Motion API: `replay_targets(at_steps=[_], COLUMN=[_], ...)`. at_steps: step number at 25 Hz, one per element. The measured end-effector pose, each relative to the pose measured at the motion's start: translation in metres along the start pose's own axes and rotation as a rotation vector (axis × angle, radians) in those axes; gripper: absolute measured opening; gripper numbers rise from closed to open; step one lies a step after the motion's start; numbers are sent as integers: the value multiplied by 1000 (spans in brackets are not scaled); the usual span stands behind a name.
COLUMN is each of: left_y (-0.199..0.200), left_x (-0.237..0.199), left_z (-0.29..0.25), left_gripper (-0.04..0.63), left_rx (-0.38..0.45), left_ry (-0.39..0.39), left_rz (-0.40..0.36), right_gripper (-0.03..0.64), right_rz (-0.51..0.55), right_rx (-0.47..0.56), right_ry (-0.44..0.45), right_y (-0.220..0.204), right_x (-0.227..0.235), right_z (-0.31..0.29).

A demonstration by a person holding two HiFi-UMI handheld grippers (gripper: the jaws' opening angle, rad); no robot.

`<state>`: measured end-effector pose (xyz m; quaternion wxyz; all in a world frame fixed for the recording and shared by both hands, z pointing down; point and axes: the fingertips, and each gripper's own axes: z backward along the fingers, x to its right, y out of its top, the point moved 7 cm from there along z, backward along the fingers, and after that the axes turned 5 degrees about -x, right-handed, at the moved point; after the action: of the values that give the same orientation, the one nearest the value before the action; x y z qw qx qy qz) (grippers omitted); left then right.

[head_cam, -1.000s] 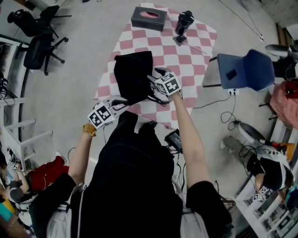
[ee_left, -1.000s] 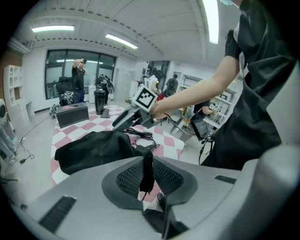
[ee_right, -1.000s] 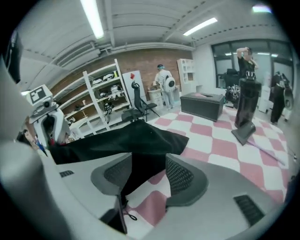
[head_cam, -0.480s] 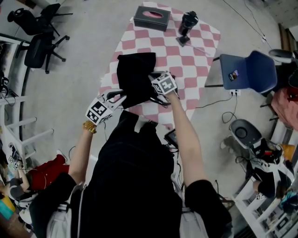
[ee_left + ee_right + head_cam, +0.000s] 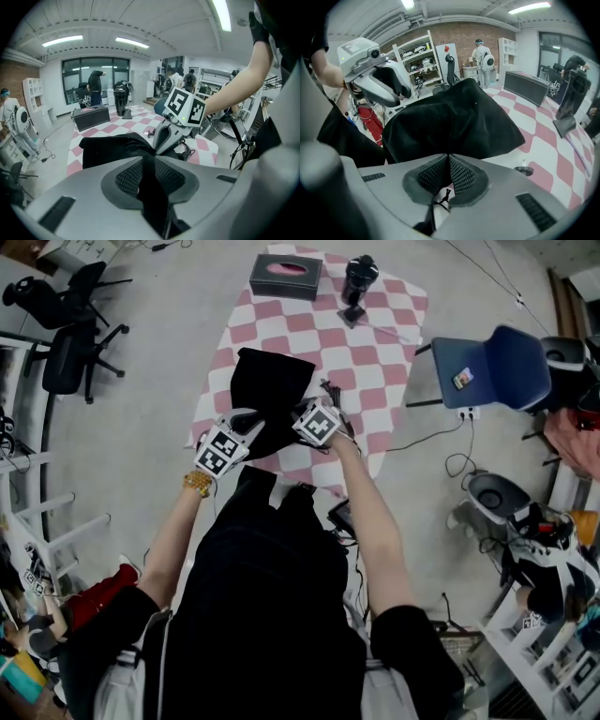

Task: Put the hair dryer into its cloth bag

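A black cloth bag (image 5: 267, 390) lies on the pink-and-white checked table (image 5: 375, 343), its near edge lifted between my two grippers. My left gripper (image 5: 249, 424) is shut on a fold of the bag (image 5: 112, 150); black cloth fills the gap between its pads. At the bag's (image 5: 454, 124) edge my right gripper (image 5: 300, 415) is shut, with a thin black drawstring hanging between its pads. The black hair dryer (image 5: 356, 282) stands upright at the table's far end, apart from both grippers.
A dark grey tissue box (image 5: 286, 276) sits at the far left of the table, beside the dryer. A blue chair (image 5: 492, 371) stands right of the table and black office chairs (image 5: 70, 343) to the left. Cables and equipment lie on the floor to the right.
Both grippers have drawn closer together at the bag's near edge. The left moved up and right toward the bag, the right came left and nearer to me.
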<state>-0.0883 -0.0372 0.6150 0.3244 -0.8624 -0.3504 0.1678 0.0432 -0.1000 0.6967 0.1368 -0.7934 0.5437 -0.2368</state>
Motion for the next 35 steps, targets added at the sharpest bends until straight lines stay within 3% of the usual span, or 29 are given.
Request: replay_targets(at_steps=[6,9,12,13,16,18,22,24,27,35], left_y=[-7,-6,-7,-7,-7,-7,-6,-7,-7,-1], left_x=[5,7,6,6,7,8,9,9,13,36], left_z=[-13,-16,-18,-19,-19,-18,-17,-16,-15,-6], left_gripper=[81,80,80,80,80,80,80,81,81,90], left_rx=[-49,-35,-30,-27,-23,-25,-26,-30,-37,-52], left_ry=[-3,11,25,26,25,26,39,41,30,4], left_rz=[-6,-5,-15,-13,-12,-16,-10,-9,-30,-136], right_gripper=[23,25,35,58,206,218,206,150,55,31], right_rz=[4,45,40,29,-10,-28,-79,-82,-63,9], right_rx=[8,32,120,145,170,166,118,115,77,-78], right_ry=[92,30,-52,-75,-111,-98,-81,-89,-24,-18], right_y=[-8,-9,6,12,26,33,30,29,22,-10], right_x=[-28,-19,2,9,23,21,21,24,8,-14], right_z=[5,18,38,44,46,37,15,11,-3,-18])
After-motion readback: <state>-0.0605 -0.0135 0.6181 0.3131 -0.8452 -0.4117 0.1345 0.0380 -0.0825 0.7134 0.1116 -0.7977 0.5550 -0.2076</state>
